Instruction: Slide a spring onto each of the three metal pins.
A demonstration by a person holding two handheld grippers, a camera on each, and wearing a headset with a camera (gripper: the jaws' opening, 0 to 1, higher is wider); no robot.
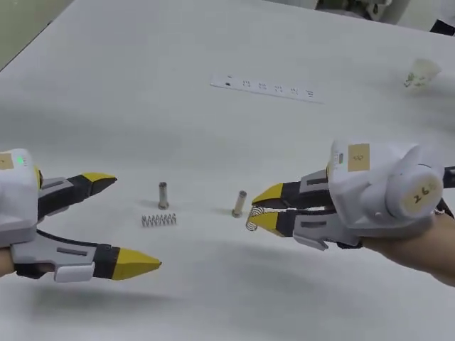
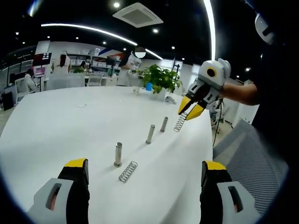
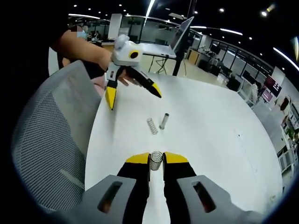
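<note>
The right claw (image 1: 258, 209) pinches a small spring (image 3: 156, 159), with a pin (image 1: 239, 202) just in front of it; the spring looks light and bendy, so hold its sides softly, while the left claw (image 1: 135, 222) gapes wide, empty.

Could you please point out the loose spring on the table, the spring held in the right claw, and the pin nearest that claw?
loose spring (image 1: 158, 220): head view, middle of its coils.
held spring (image 3: 156, 160): right gripper view, its end coil.
nearest pin (image 1: 239, 203): head view, middle of its shaft.
</note>
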